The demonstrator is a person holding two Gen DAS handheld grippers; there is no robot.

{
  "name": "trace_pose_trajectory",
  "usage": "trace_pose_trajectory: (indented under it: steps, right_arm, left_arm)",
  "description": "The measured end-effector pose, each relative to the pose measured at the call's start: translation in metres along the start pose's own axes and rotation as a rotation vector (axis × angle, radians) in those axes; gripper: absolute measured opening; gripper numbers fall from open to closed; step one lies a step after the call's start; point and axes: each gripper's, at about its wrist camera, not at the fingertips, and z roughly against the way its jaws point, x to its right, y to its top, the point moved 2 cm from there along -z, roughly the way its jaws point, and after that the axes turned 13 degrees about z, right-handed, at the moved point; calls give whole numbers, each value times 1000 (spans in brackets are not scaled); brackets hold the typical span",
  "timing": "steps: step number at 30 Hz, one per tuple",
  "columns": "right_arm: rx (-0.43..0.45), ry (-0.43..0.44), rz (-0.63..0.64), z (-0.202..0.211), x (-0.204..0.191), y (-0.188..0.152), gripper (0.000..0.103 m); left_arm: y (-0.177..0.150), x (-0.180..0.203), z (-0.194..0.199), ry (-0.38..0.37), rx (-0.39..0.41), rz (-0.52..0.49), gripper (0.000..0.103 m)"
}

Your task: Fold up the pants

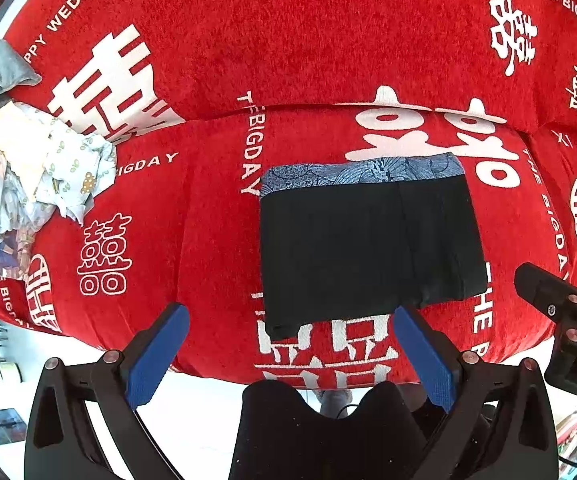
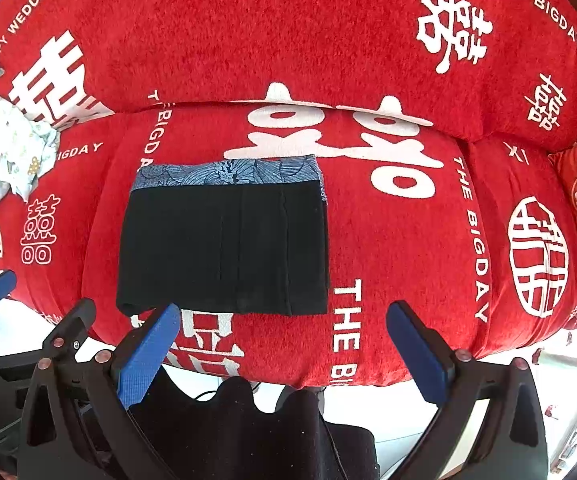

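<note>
I am holding both grippers, left gripper (image 1: 288,348) and right gripper (image 2: 284,344), spread open and empty. The folded black fabric pants with a blue patterned waistband (image 2: 224,240) are lying just beyond my fingers on the red printed sofa cover (image 2: 408,248). They are looking soft, light and limp, so I am favouring the near hem corners.

You have bare red cover (image 2: 408,240) at 3 o'clock of the folded pants (image 2: 224,240), free to pass. At 9 o'clock, well apart, a heap of pale clothes (image 1: 36,172) blocks the seat.
</note>
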Motion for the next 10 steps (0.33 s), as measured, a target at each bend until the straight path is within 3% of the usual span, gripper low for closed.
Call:
trace_pose_trajectory:
  steps: [10]
  right_arm:
    - [-3, -1, 4, -1, -1, 2, 103]
  left_arm:
    - [2, -1, -1, -6, 20, -3, 102]
